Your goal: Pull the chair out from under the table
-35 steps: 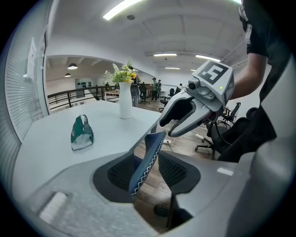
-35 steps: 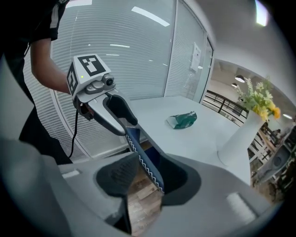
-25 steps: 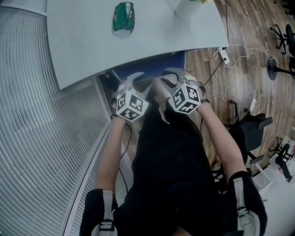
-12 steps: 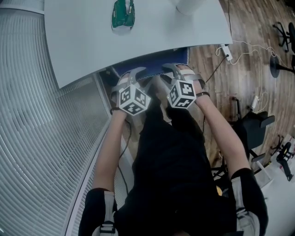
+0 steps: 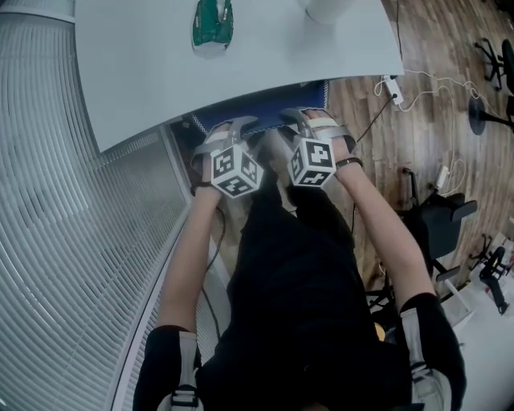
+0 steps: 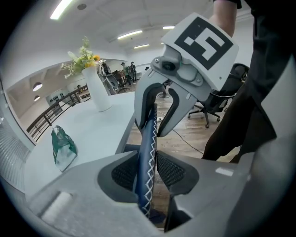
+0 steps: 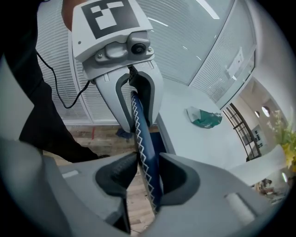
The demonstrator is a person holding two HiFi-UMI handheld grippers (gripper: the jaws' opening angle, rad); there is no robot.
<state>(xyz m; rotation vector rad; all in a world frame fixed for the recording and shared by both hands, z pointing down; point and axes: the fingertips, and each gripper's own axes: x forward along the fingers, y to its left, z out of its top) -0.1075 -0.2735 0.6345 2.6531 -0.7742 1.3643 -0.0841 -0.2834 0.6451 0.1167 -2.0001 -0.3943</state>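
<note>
Closing onto the chair back [image 5: 265, 106] between them, left tongs [image 6: 149, 169] and right tongs [image 7: 148, 171] clench.

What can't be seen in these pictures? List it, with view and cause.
Seat and legs of the chair: head view, hidden under the table and behind the person.
Vase top: head view, cut off by the upper edge.
Any print on the green packet: too small in every view.
</note>
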